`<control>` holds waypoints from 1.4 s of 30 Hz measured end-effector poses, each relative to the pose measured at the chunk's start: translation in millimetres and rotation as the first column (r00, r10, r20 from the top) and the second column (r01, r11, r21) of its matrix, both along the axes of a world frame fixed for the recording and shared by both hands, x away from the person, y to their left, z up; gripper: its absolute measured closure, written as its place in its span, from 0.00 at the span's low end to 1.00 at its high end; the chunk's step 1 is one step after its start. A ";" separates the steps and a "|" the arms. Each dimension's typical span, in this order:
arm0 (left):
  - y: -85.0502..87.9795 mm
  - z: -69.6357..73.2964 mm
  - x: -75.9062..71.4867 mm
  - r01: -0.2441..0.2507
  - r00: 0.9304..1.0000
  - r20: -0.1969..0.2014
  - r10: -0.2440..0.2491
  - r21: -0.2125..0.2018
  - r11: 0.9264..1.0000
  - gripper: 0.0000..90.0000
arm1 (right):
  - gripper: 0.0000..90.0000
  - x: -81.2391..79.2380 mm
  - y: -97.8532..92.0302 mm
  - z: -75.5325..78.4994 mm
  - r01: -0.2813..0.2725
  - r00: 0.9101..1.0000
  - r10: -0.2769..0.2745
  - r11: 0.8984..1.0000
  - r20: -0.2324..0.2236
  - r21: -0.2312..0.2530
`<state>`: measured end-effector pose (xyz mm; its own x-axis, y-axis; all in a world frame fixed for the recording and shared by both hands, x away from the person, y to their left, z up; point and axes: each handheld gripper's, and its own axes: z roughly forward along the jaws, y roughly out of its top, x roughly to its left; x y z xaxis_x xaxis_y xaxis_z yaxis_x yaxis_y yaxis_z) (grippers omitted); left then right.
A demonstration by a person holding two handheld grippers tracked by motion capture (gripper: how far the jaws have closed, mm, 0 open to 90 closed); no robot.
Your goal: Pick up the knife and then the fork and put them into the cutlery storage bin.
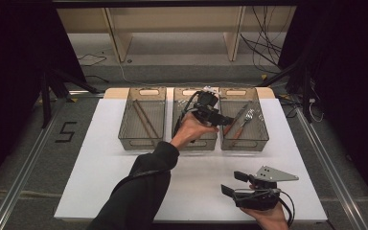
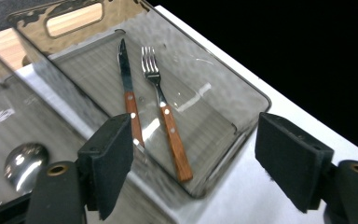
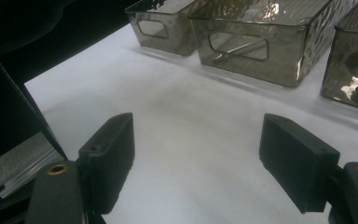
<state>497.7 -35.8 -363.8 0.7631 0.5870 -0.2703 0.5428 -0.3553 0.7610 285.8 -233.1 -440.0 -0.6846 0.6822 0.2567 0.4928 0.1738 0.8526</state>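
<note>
White table (image 1: 100,182), left tongs (image 1: 230,121) open over fork (image 2: 165,112), right tongs (image 1: 235,184) open, resting.

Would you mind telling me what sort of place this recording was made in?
Probably a lab or recording rig, not a kitchen: a white table stands between black curtains, loose cables trail on the floor, and three bins sort cutlery such as a fork.

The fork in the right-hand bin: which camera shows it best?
The left gripper view: the fork lies in full length beside a knife, tines and wooden handle sharp. The high view shows it small and partly behind the left gripper. The right gripper view gives a blur through the bin wall.
</note>
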 end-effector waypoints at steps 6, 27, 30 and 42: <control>37.9 -3.3 -20.0 -0.001 1.000 0.023 0.001 -0.022 1.000 0.27 | 0.30 0.8 -0.5 -0.7 0.003 1.000 -0.003 1.000 0.001 -0.004; 146.3 -37.7 -95.3 -0.008 0.998 0.065 0.010 -0.035 0.999 0.18 | 0.30 2.0 1.7 -2.5 0.004 1.000 -0.004 1.000 0.013 -0.008; 152.3 -38.6 -105.1 -0.010 0.997 0.076 0.013 -0.050 0.999 0.18 | 0.29 1.1 2.5 -1.9 0.003 1.000 -0.003 1.000 0.019 -0.008; 178.8 -51.0 -137.5 -0.017 0.992 0.122 0.029 -0.099 0.995 0.17 | 0.29 0.3 0.8 -1.6 0.006 0.999 -0.006 1.000 0.034 -0.004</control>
<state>360.2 143.0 -414.9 0.7809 0.5798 -0.2324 0.4501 -0.2645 0.8529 286.2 -232.3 -441.5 -0.6888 0.6874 0.2301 0.4646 0.1749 0.8681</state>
